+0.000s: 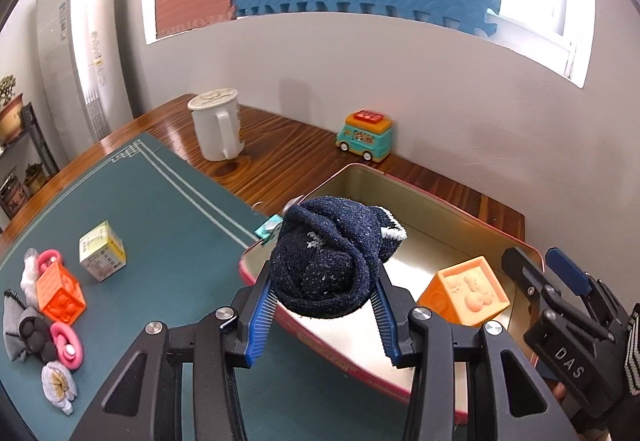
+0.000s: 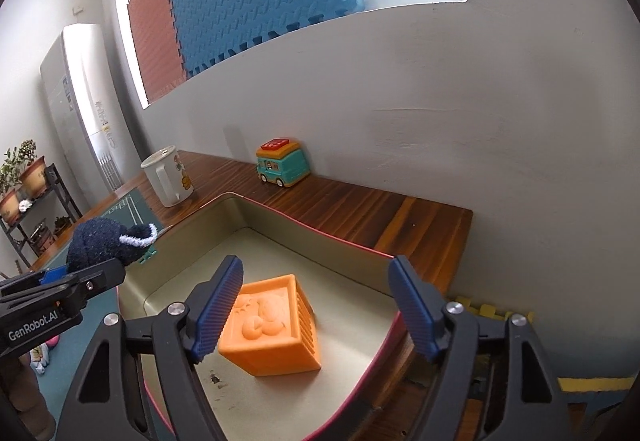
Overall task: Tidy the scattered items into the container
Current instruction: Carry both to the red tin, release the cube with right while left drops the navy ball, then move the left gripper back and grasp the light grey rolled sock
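Left hand-held gripper (image 1: 324,305) clamped navy sock ball (image 1: 332,261) over tin (image 1: 452,209); right hand-held gripper (image 2: 316,305) stood apart above orange block (image 2: 272,325).

Only two bits of lettering actually come through. The black plastic body of the right gripper (image 1: 568,273), seen from the left wrist camera, has "DAS" in white letters. The black plastic body of the left gripper (image 2: 86,273), seen from the right wrist camera, says "GenRobot.AI" in white. The small yellow-and-white printed cardboard box (image 1: 102,251) and the tall white floor-standing air conditioner (image 1: 78,41) both have print, but it's too small to read.
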A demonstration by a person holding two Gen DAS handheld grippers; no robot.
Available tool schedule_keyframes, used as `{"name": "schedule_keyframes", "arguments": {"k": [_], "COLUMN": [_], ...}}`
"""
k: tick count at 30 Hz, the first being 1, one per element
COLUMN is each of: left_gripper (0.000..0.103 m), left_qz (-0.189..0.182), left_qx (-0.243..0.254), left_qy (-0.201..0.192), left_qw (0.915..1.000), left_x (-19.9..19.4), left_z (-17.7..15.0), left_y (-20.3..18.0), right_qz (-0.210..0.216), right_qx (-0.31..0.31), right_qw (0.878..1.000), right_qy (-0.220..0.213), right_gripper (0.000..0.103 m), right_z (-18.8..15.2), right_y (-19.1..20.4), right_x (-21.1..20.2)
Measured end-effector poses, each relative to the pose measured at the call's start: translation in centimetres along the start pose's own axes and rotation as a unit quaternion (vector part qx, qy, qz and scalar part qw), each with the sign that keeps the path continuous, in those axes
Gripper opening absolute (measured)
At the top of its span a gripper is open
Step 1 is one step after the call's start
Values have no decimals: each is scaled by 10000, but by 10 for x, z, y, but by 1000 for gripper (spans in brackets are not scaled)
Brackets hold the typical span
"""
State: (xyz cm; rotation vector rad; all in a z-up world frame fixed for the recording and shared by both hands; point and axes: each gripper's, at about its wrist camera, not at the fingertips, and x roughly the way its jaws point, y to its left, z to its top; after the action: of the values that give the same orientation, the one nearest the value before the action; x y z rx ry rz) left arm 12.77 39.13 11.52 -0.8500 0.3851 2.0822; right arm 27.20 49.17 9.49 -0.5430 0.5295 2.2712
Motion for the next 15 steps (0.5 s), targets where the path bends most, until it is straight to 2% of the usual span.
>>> {"name": "schedule_keyframes", "arguments": {"k": [6, 7, 8, 9, 10, 15], "left_gripper": [48, 55, 70, 77, 81, 81], "left_qz": [-113, -160, -209, -201, -175, -132], "left_qx": [63, 112, 181, 216, 237, 102], "left_qy": [-40, -13, 35, 57, 42, 106], "left_qw": [9999, 9998, 9996, 9995, 9996, 9998], "left_x": [8, 11, 14, 17, 18, 19], "left_z": [7, 7, 7, 6, 4, -1], "left_y": [-3, -4, -5, -6, -7, 6], "right_qz": [-36, -42, -46, -48, -53, -47], "right_qx": [34, 36, 36, 35, 34, 46], "right_qw": [10000, 10000, 10000, 10000, 10000, 10000], "right_qy": [-43, -47, -43, -36, -31, -34], "right_gripper": [78, 78, 79, 79, 79, 79], "right_z": [0, 1, 1, 1, 0, 1], "right_y": [0, 0, 0, 0, 1, 4], "right_x": [-2, -2, -1, -1, -1, -1]}}
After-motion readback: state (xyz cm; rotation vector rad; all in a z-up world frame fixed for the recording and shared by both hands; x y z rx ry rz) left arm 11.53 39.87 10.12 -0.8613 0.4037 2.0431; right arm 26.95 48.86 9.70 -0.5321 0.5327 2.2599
